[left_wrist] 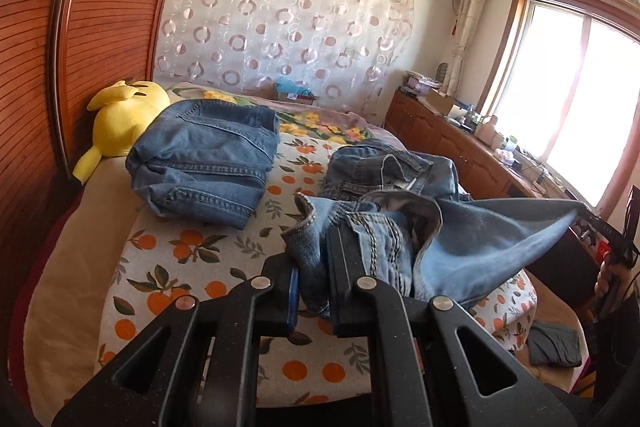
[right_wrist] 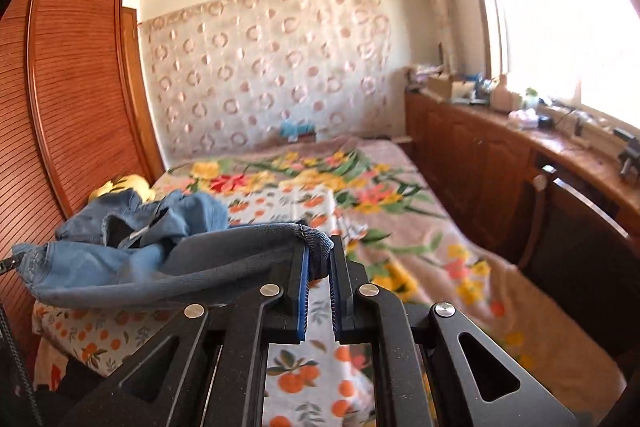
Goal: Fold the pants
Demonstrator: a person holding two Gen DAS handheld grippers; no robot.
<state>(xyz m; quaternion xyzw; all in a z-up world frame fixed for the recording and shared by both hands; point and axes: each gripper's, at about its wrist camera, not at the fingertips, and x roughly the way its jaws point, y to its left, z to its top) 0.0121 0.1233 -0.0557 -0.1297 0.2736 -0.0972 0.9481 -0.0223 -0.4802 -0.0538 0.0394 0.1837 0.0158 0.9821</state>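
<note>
The bed (left_wrist: 168, 267) is carrying a folded pair of jeans (left_wrist: 200, 163) while the loose pants (left_wrist: 400, 227) are hanging stretched just above the fruit-print sheet. The left gripper (left_wrist: 312, 267) is clamping a thick bunch of denim; the right gripper (right_wrist: 318, 259) is pinching only a hem corner, which is looking thin, though blur is making that hard to judge. A hard pull is risking a slip there.

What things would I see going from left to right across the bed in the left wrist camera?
Yellow plush toy → folded jeans → unfolded jeans, pinched by the left gripper → right gripper, gripping their far corner.
</note>
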